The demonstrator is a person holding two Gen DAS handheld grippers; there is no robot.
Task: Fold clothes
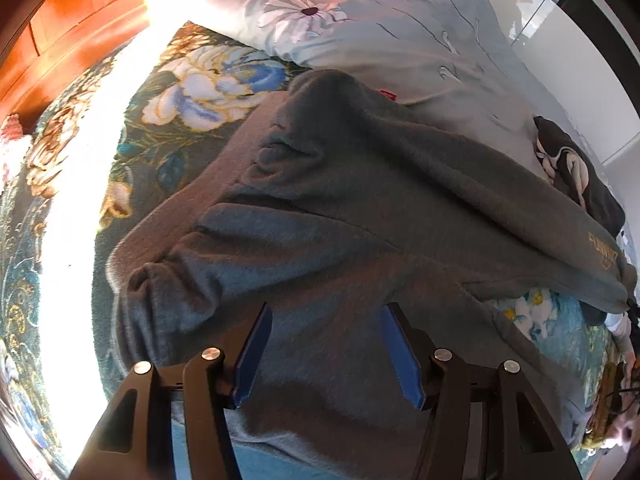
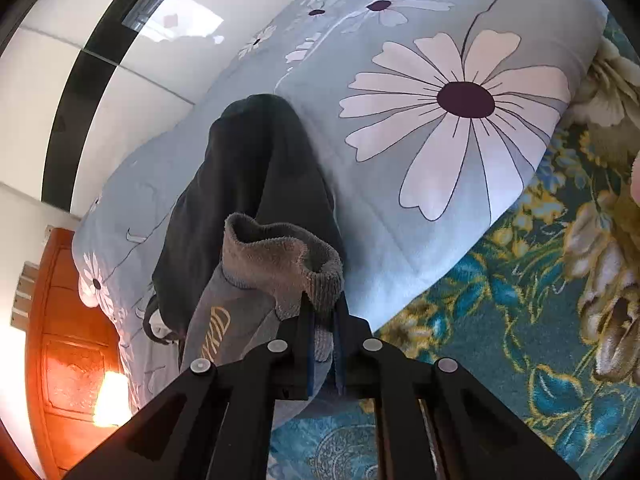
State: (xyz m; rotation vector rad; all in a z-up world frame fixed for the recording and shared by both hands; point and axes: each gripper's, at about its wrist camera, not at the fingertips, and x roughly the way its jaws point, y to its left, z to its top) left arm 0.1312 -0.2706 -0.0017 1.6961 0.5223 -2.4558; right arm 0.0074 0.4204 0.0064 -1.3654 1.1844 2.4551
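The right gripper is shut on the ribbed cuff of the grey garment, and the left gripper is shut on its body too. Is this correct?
Not entirely. The left wrist view shows the left gripper open, its blue pads spread apart over the grey garment. The right gripper is indeed shut on the ribbed cuff.

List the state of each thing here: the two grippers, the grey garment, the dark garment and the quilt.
left gripper: open, over the grey garment, holding nothing.
right gripper: shut on the grey garment's ribbed cuff.
grey garment: spread on the bed, creased, partly folded over itself.
dark garment: crumpled, lying on the quilt.
quilt: bunched up on the bed.
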